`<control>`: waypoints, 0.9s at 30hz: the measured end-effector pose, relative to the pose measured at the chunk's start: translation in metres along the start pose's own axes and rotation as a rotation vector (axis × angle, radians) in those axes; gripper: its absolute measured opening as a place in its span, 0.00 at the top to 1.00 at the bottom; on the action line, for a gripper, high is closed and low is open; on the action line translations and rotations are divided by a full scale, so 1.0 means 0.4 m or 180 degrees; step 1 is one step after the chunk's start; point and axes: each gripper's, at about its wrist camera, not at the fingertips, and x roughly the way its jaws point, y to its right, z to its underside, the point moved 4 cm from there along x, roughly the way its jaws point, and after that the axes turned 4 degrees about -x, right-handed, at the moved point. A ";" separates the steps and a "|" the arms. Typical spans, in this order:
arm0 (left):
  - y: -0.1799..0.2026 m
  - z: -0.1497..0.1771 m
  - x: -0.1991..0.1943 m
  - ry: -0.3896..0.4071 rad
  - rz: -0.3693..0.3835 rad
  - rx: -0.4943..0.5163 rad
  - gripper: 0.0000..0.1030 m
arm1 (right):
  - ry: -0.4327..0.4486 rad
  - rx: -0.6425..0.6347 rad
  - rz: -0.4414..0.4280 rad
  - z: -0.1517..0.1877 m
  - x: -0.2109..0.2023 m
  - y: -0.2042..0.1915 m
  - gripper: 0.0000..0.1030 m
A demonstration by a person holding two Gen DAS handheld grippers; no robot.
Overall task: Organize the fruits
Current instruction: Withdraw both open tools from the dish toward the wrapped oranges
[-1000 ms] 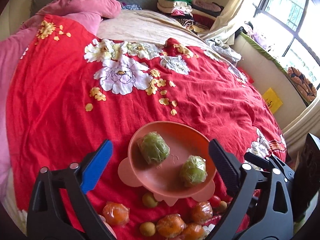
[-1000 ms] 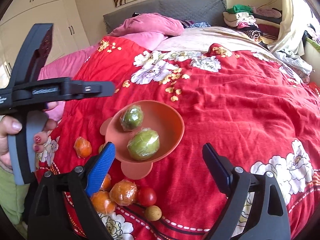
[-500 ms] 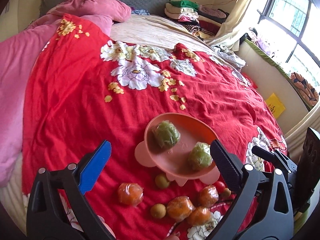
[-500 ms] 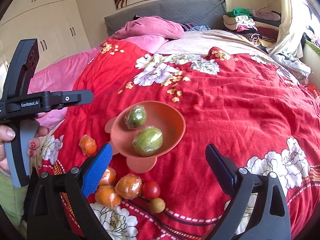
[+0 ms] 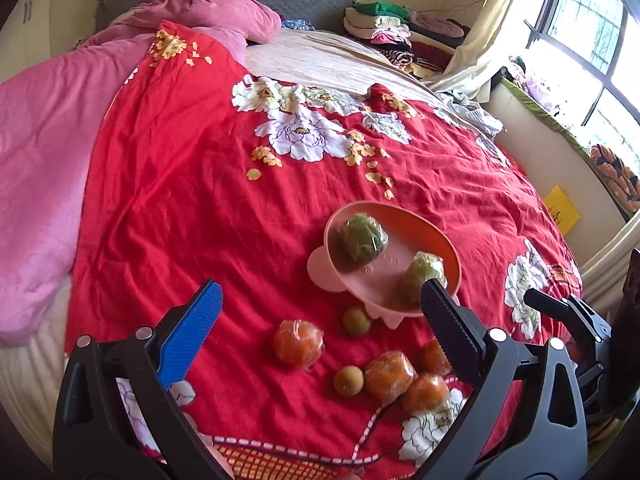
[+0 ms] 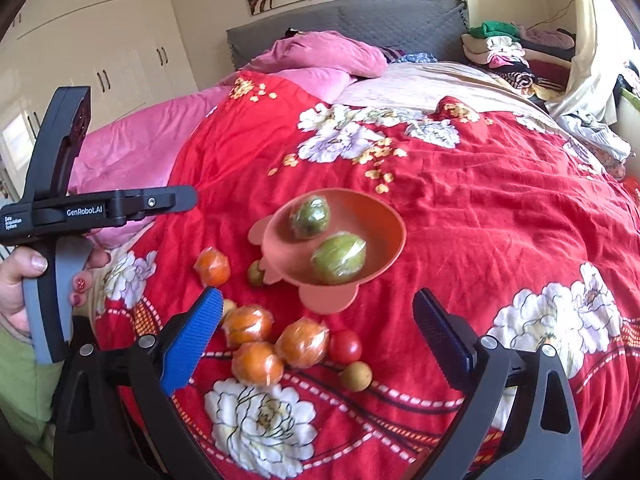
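1. My left gripper: jaws spread wide, nothing between them. It hangs above the red bedspread, with the loose fruit below and ahead of it.
2. My right gripper: jaws also wide apart and holding nothing, poised over the cluster of oranges.
3. Orange bowl: stands on the bedspread ahead of both grippers, tilted on the soft cloth. From the left wrist view it sits to the right of centre.
4. Two green fruits in clear wrap, both inside the bowl: one toward the far side, one nearer the front rim. In the left wrist view the near one is partly behind my right-hand finger.
5. Wrapped oranges, on the bedspread outside the bowl: one lying apart to the left; three bunched together and touching.
6. Cherry tomato: just beside the rightmost orange of the bunch.
7. Small brown round fruits: one in front of the tomato, one against the bowl's foot, one partly hidden behind my blue finger pad.
8. Pink quilt: along the left side of the bed.
9. Folded clothes: stacked at the far corner by the headboard.
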 end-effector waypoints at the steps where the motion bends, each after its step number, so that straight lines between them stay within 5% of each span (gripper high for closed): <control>1: -0.001 0.004 -0.001 -0.0007 -0.0003 -0.0003 0.10 | -0.0019 -0.0011 0.0000 0.004 0.001 -0.006 0.07; 27: -0.017 0.154 0.019 -0.0282 -0.0164 0.0166 0.10 | -0.0459 -0.0096 -0.0178 0.129 0.055 -0.107 0.07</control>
